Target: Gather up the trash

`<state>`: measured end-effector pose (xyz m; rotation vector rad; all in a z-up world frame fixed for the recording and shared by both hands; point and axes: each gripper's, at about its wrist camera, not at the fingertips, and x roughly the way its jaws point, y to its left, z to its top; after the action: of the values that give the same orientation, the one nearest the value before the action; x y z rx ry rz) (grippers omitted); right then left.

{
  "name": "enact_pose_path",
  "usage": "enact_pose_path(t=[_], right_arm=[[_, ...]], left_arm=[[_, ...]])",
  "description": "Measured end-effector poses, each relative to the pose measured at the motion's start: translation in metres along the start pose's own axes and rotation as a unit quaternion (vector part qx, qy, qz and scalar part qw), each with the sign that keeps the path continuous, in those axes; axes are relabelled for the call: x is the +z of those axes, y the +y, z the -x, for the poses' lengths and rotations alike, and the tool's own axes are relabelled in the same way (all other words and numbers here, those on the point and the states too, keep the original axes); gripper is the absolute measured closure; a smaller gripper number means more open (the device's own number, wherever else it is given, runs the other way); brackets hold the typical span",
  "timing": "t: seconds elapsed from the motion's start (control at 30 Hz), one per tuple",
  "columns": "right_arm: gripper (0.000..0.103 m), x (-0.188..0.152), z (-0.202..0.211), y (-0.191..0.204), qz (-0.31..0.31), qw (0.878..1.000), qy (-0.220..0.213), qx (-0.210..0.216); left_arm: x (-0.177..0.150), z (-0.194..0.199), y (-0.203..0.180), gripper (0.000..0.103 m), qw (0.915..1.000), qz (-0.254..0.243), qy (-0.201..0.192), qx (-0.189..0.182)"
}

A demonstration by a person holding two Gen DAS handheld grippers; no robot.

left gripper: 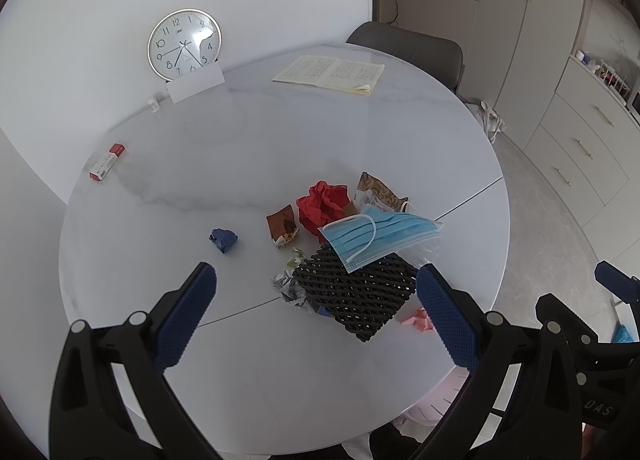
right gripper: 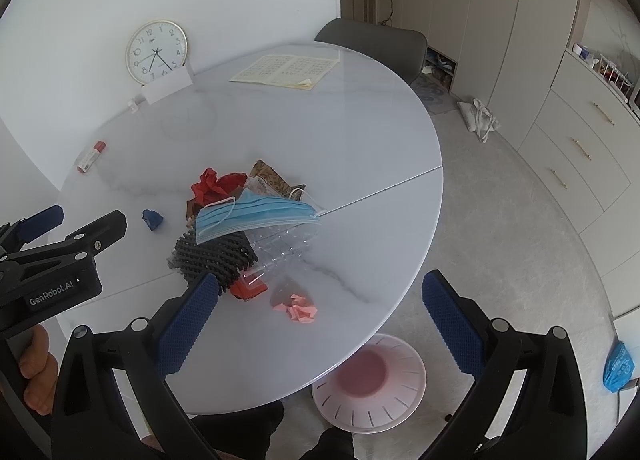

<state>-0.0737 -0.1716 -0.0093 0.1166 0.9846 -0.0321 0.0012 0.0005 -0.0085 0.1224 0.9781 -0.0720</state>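
Both tongs hung wide apart over the trash pile, holding nothing.

The left tongs (left gripper: 316,288) and right tongs (right gripper: 320,292) were above the bench (left gripper: 280,132). A blue mask (left gripper: 380,232) lay on a black mesh pad (left gripper: 356,292), beside red crumpled paper (left gripper: 324,206).

Home: round table (right gripper: 360,148), cupboards (right gripper: 500,40)

Blue face mask (left gripper: 382,234) draped over black mesh pad (left gripper: 356,290), crumpled red paper (left gripper: 324,206) behind — clustered
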Motion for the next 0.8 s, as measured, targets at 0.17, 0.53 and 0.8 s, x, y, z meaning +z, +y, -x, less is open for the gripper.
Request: enact_pose_path(t=[0.17, 0.53, 0.8], right_arm=[[0.002, 0.0001, 0.0002, 0.0002, 0.0, 1.0, 0.0, 0.0], [0.002, -0.0008, 0.0018, -0.0014, -0.003, 1.0, 0.0, 0.005], [0.002, -0.0021, 0.0019, 0.0016, -0.001, 1.0, 0.001, 0.002]], left_arm=[[0.0006, 0.0005, 0.0016, 0.007, 1.0, 0.002, 0.002, -0.002], [0.001, 0.0013, 0.0033, 0.007, 1.0, 0.004, 0.003, -0.004], [0.0007, 0.0015, 0.0036, 0.007, 1.0, 0.004, 0.003, -0.004]])
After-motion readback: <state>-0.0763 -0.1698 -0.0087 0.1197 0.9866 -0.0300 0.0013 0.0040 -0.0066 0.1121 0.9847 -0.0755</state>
